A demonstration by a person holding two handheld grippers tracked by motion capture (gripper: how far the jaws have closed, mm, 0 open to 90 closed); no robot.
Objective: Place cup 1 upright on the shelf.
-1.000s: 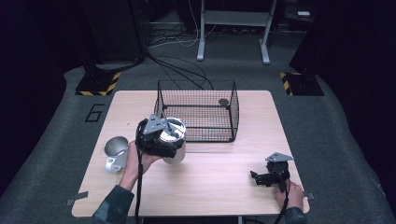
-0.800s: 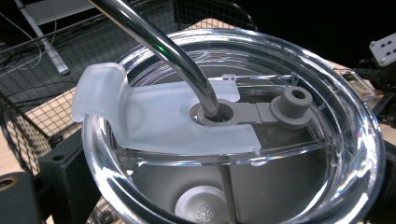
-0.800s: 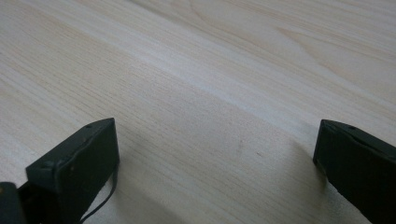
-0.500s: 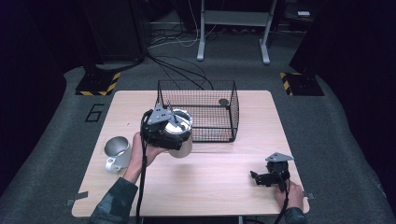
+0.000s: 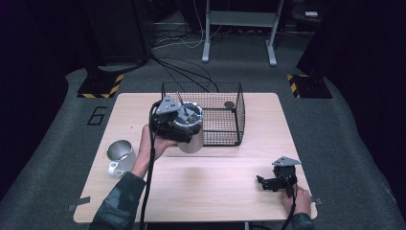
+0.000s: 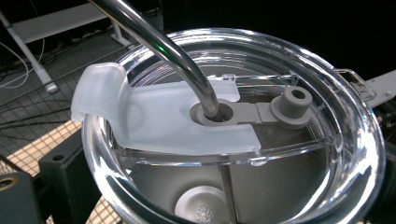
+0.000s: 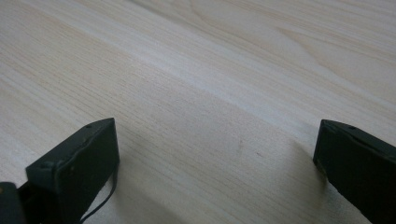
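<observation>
Tumbler (image 5: 190, 129), steel, with a clear lid (image 6: 233, 126) and a bent metal straw (image 6: 159, 46) through it, is clamped in my left tongs (image 5: 179, 125), lifted off the table (image 5: 225, 191) and hanging just in front of the near left corner of the wire basket (image 5: 234, 115). In the left gripper view the lid sits right under the camera, with a black jaw showing at the lower left against the rim, so I judge the jaws are pinching the cup across its top. The frosted slider (image 6: 154, 116) and the grey plug (image 6: 292, 100) lie beside the straw hole.

My right tongs (image 5: 269, 182) rest low over bare wood, well apart from the cup, jaws spread wide with nothing between them.

The work in hand looks to me like carrying the tumbler over the basket wall and setting it inside. To do that well I would:
- keep the cup upright, since the grip is high and the body hangs below my jaws and could swing;
- raise it until its base clears the top wire before moving forward, because the base looks lower than the rim now;
- mind the straw, which leans away from me toward the basket and could catch the mesh;
- steer clear of the small dark round thing (image 5: 229, 104) on the basket floor at the far side;
- set it down flat before easing my squeeze.

A steel mug (image 5: 120, 154) stands on the table behind and to the outside of my left tongs, out of the path.
</observation>
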